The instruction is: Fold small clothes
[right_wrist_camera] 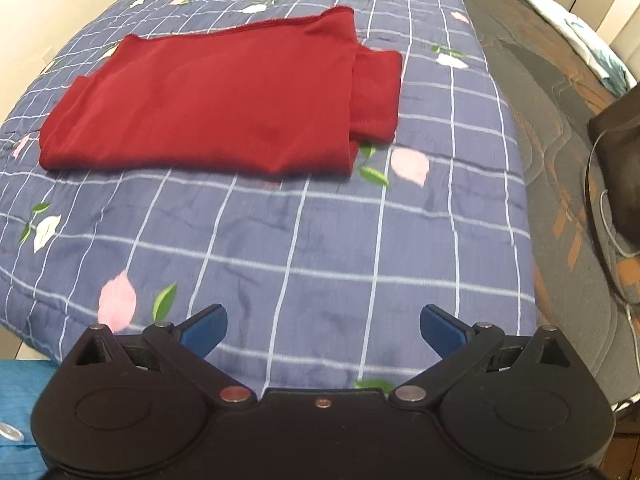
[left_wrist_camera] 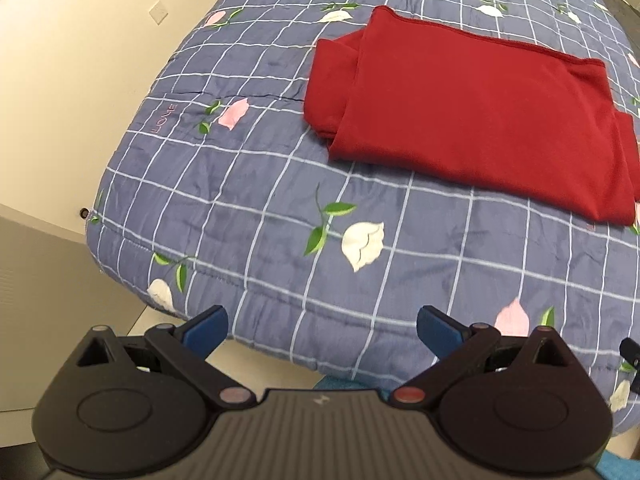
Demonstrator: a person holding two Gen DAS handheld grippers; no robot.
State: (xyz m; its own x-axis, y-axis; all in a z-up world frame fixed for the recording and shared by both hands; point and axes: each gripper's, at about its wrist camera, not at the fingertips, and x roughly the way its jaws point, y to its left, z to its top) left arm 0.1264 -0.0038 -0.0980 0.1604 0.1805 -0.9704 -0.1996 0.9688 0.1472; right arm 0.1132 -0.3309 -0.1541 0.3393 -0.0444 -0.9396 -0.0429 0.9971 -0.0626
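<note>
The red garment point(left_wrist_camera: 472, 120) lies folded into a flat rectangle on the blue checked quilt point(left_wrist_camera: 248, 216) printed with pink and white tulips, a tucked layer sticking out past the top fold at 1 short end. Both grippers hang above the near part of the quilt, well apart from the cloth: the left gripper point(left_wrist_camera: 322, 330) has its 2 blue-tipped fingers spread wide with nothing between them, and the right gripper point(right_wrist_camera: 323, 329) is spread wide and empty too. Beyond the quilt's right edge lies a grey and brown patterned mattress point(right_wrist_camera: 560, 128), and a cream wall point(left_wrist_camera: 80, 60) stands to the left.
</note>
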